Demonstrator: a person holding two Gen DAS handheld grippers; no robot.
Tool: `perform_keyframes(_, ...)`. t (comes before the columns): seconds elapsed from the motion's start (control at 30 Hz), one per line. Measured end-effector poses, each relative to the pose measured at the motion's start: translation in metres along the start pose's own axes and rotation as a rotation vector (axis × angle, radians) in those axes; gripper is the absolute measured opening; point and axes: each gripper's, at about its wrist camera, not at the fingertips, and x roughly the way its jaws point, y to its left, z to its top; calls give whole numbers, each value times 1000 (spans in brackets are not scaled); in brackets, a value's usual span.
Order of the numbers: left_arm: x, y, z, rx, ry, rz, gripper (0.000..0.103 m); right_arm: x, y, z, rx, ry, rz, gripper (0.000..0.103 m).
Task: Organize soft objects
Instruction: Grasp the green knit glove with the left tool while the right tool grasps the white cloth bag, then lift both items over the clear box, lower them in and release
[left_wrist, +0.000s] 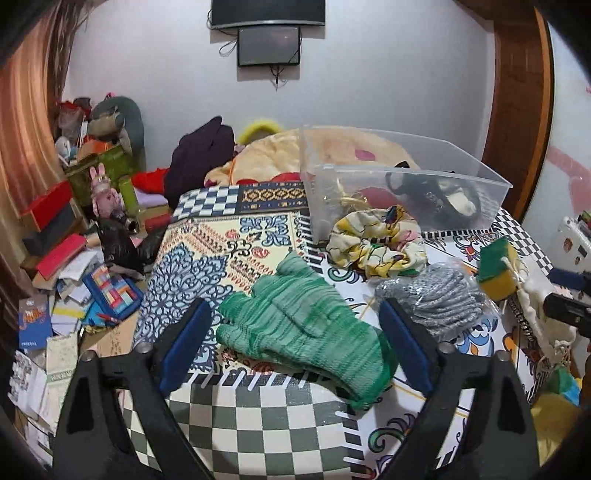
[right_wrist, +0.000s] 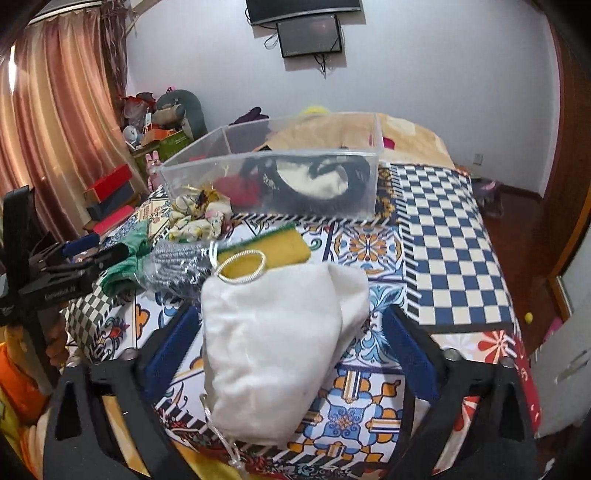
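Note:
A green knitted glove (left_wrist: 303, 325) lies on the patterned cloth between the open fingers of my left gripper (left_wrist: 295, 343). A white cloth pouch (right_wrist: 273, 350) lies between the open fingers of my right gripper (right_wrist: 291, 354). A clear plastic bin (left_wrist: 399, 184) stands at the back and holds black and white soft items; it also shows in the right wrist view (right_wrist: 273, 173). In front of it lie a floral yellow cloth (left_wrist: 376, 243), a grey knit item in a plastic bag (left_wrist: 439, 299) and a yellow-green sponge (left_wrist: 498, 269).
The table (right_wrist: 454, 236) has a patterned cover with checkered borders. Left of it the floor is cluttered with books, boxes and toys (left_wrist: 74, 266). A bed with a peach blanket (left_wrist: 273, 151) lies behind. My left gripper shows in the right wrist view (right_wrist: 74, 266).

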Motion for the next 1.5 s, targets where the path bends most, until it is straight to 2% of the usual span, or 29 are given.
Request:
perform_keyframes(0.1,8,3,-3,-13,32,-26,72,3,-2,-3,13,27,48,76)
perform_keyframes(0.13,10,3,-5,-16,39,-31,70,3,-1,-4,12,30,49,74)
perform_keyframes(0.23,13,1,-6,-6,29,-23,63,2,1,-7,-3,32,48,60)
perform_keyframes(0.3,10,0,-7,-2,24,-26,53,1,1,-5,1,28,51,46)
perform_keyframes(0.33,9,0,-7,0,19,-30,50,1,1,-3,3,28,55,42)
perform_keyframes(0.37,8,0,-6,1,17,-32,41,0,1,-3,5,26,57,34)
perform_keyframes(0.43,7,0,-5,1,15,-46,28,-2,0,-2,7,18,60,28)
perform_keyframes(0.47,7,0,-5,-1,18,-54,18,-4,-1,0,9,15,61,24)
perform_keyframes(0.5,7,1,-5,-4,20,-62,11,-5,-1,0,11,9,64,20)
perform_keyframes(0.6,4,1,-3,-6,10,-58,8,-10,-2,4,14,-9,67,16)
perform_keyframes(0.87,-18,0,10,-10,-48,-78,8,-34,-6,23,26,-101,57,15)
perform_keyframes(1.2,-46,-14,49,32,-168,-113,8,-52,-5,67,-14,-229,26,15)
perform_keyframes(1.33,-46,-19,66,39,-215,-105,8,-53,-6,88,-17,-291,7,15)
perform_keyframes(1.5,-34,-24,86,35,-228,-115,8,-52,-3,107,-8,-348,5,16)
